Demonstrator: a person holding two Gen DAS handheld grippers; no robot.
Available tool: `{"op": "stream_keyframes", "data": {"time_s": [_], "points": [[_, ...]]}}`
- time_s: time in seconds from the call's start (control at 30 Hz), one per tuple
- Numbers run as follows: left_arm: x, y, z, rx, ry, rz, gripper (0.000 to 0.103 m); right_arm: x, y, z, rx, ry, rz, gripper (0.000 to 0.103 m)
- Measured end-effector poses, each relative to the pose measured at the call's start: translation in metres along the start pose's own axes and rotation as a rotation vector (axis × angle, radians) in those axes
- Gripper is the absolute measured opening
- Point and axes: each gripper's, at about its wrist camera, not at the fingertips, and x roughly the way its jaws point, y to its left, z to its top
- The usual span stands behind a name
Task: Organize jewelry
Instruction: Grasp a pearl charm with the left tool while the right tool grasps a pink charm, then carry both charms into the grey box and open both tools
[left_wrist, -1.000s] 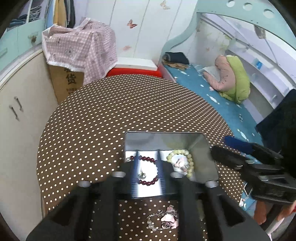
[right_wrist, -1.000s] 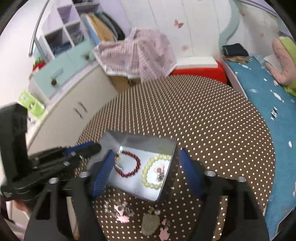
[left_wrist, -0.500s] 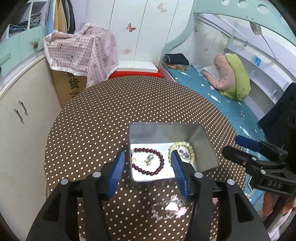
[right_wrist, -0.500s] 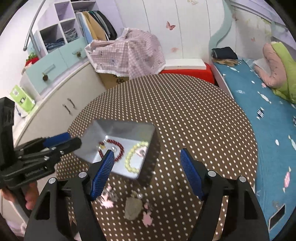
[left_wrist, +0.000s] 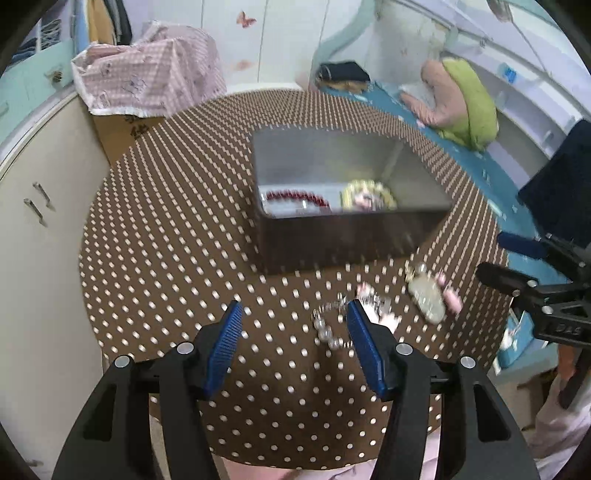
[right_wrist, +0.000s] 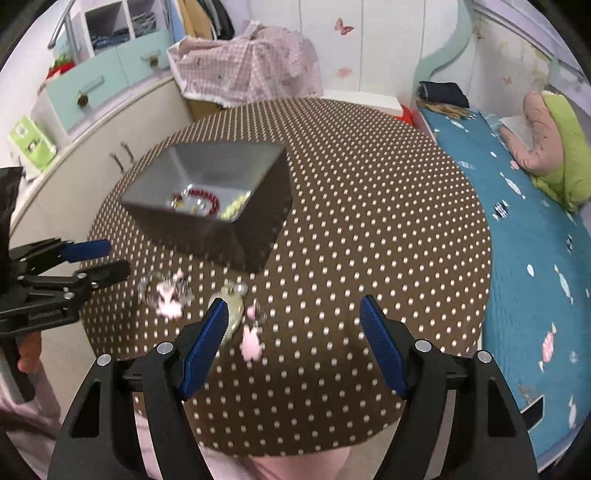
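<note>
My left gripper (left_wrist: 293, 345) stands with its blue pads apart and nothing pinched between them; its jaws have just been opening. Its right pad (left_wrist: 364, 347) sits over the edge of a beaded bracelet with pink charms (left_wrist: 332, 325) that lies on the brown polka-dot tablecloth (left_wrist: 177, 258), blurred. Whether the pad touches the bracelet I cannot tell.

My right gripper (right_wrist: 293, 341) is spread wide and empty too. By its left pad (right_wrist: 205, 341) lies a pale oval pendant (right_wrist: 234, 312), with small pink charms (right_wrist: 251, 341) just beside it on the cloth. Further to the left in that view, another pink-charm cluster (right_wrist: 168, 295) lies near the tips of my other gripper.

Beyond these loose pieces stands the open metal tin (left_wrist: 332, 236). Inside it a dark red bead bracelet (left_wrist: 295, 197) lies on the left and a pale yellow bead bracelet (left_wrist: 369, 195) on the right.

Past the table are a cream cabinet (right_wrist: 110, 147), a box under a pink checked cloth (right_wrist: 251, 70), and a bed with a teal sheet (right_wrist: 517, 221).
</note>
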Motion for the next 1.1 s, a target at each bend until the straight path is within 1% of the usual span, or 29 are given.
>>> {"op": "stream_keyframes", "data": {"time_s": [0.1, 0.13, 0.17, 0.23, 0.27, 0.3, 0.37, 0.4, 0.43, 0.47, 0.5, 0.53, 0.57, 0.6, 0.63, 0.7, 0.73, 0.83, 0.9, 1.1], "points": [[0.015, -0.002, -0.004, -0.009, 0.043, 0.001, 0.056, 0.003, 0.003, -0.006, -0.009, 0.017, -0.007, 0.071], [0.018, -0.004, -0.005, -0.006, 0.051, 0.004, 0.054, 0.005, 0.003, -0.009, -0.012, 0.026, -0.012, 0.071], [0.020, -0.007, -0.006, 0.002, 0.052, 0.021, 0.054, 0.007, 0.003, -0.010, -0.016, 0.033, -0.016, 0.071], [0.022, -0.015, -0.008, 0.047, 0.038, 0.094, 0.048, 0.011, 0.004, -0.015, -0.025, 0.054, -0.019, 0.071], [0.022, -0.018, -0.009, 0.059, 0.029, 0.105, 0.045, 0.012, 0.004, -0.016, -0.025, 0.061, -0.017, 0.071], [0.022, -0.020, -0.010, 0.063, 0.026, 0.097, 0.039, 0.014, 0.005, -0.016, -0.025, 0.065, -0.016, 0.071], [0.022, -0.024, -0.010, 0.074, 0.025, 0.091, 0.033, 0.017, 0.006, -0.016, -0.035, 0.071, -0.021, 0.071], [0.022, -0.026, -0.011, 0.090, 0.018, 0.092, 0.024, 0.020, 0.007, -0.016, -0.042, 0.074, -0.028, 0.071], [0.022, -0.031, -0.013, 0.124, 0.016, 0.084, 0.010, 0.024, 0.009, -0.017, -0.053, 0.080, -0.035, 0.071], [0.021, -0.034, -0.014, 0.141, 0.016, 0.087, 0.008, 0.028, 0.011, -0.017, -0.061, 0.084, -0.038, 0.071], [0.021, -0.037, -0.014, 0.149, 0.014, 0.098, 0.008, 0.031, 0.012, -0.017, -0.067, 0.088, -0.035, 0.071], [0.021, -0.037, -0.014, 0.155, 0.015, 0.101, 0.008, 0.035, 0.013, -0.018, -0.079, 0.091, -0.030, 0.067], [0.021, -0.035, -0.012, 0.146, 0.021, 0.089, 0.008, 0.035, 0.014, -0.018, -0.089, 0.071, -0.030, 0.062], [0.021, -0.032, -0.010, 0.135, 0.028, 0.077, 0.008, 0.034, 0.015, -0.018, -0.098, 0.067, -0.014, 0.053], [0.020, -0.028, -0.007, 0.116, 0.033, 0.067, 0.008, 0.033, 0.016, -0.018, -0.107, 0.064, -0.008, 0.036], [0.018, -0.021, -0.002, 0.099, 0.024, 0.080, 0.008, 0.032, 0.022, -0.018, -0.124, 0.068, 0.020, 0.022], [0.014, -0.017, 0.001, 0.089, 0.011, 0.091, 0.008, 0.032, 0.024, -0.018, -0.133, 0.067, 0.023, 0.017], [0.000, -0.013, 0.005, 0.079, -0.022, 0.072, 0.008, 0.033, 0.027, -0.016, -0.142, 0.068, 0.022, 0.017], [-0.012, -0.012, 0.010, 0.085, -0.058, 0.084, 0.008, 0.033, 0.028, -0.014, -0.129, 0.067, 0.023, 0.017], [-0.039, -0.014, 0.021, 0.101, -0.131, 0.085, 0.008, 0.020, 0.021, -0.003, -0.105, 0.024, 0.031, 0.017]]}}
